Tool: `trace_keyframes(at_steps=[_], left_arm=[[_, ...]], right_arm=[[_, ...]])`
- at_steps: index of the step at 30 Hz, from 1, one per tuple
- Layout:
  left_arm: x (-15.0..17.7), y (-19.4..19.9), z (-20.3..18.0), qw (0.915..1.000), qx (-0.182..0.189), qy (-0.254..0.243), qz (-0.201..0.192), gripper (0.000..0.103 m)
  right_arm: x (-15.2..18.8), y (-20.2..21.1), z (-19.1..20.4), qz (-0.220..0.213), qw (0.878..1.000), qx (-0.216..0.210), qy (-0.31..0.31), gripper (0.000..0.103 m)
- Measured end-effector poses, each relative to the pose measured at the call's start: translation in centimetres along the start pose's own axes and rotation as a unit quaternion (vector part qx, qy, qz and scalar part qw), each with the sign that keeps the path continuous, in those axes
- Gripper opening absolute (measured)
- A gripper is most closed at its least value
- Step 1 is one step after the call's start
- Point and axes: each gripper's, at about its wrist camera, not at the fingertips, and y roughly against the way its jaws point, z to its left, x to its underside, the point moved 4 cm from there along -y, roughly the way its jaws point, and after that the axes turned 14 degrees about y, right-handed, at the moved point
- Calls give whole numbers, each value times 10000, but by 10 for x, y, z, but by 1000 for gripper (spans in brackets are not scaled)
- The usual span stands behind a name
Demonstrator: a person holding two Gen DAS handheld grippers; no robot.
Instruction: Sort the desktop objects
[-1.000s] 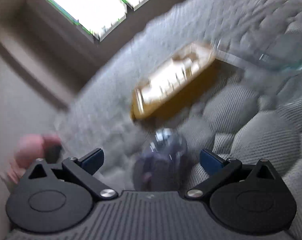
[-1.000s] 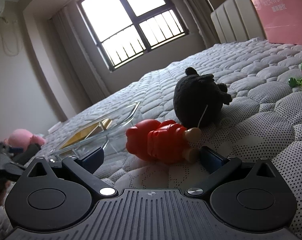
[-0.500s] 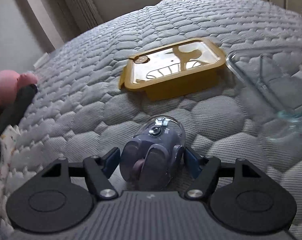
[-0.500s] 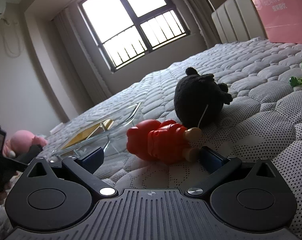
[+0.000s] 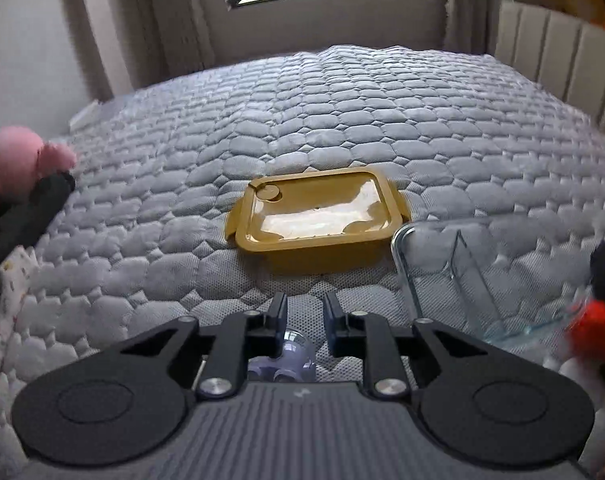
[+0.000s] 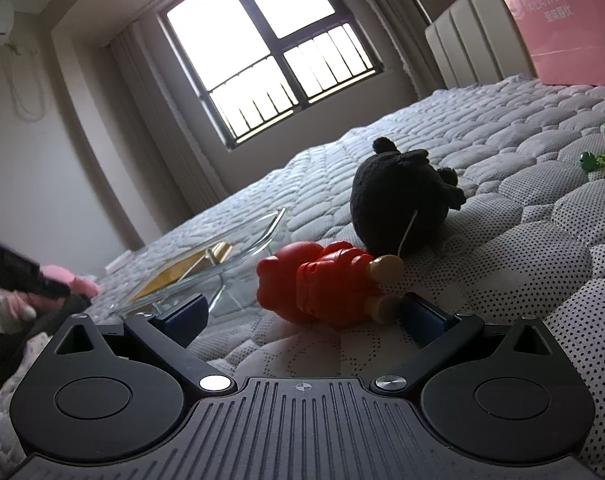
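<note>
Just ahead, yellow lid (image 5: 317,216) beside glass dish (image 5: 482,276).

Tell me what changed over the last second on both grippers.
The left gripper narrowed around the purple-grey toy, and its view swung up toward the yellow lid. The right gripper stayed open and still before the red figure.

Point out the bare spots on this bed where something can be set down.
Bare quilt lies beyond the yellow lid toward the window, and left of it up to the pink plush. It is crowded where the glass dish, red toy and black plush cluster.
</note>
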Motion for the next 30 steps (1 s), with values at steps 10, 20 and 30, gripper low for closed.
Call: trace_keyframes(at_steps=[10,20,30], left_arm=[[72,53,72,9936,834,675,365,103],[148,29,88,9787,1353,438,1480,103],[155,26,67,9772,1639,352,1301,103]], right_arm=[[-53,-2,63,608,9894,-1318,50,103],[-21,-102,204,2223,9488,-2242,5,103],[-3,-179,244,3007,9350,-1863,276,42]])
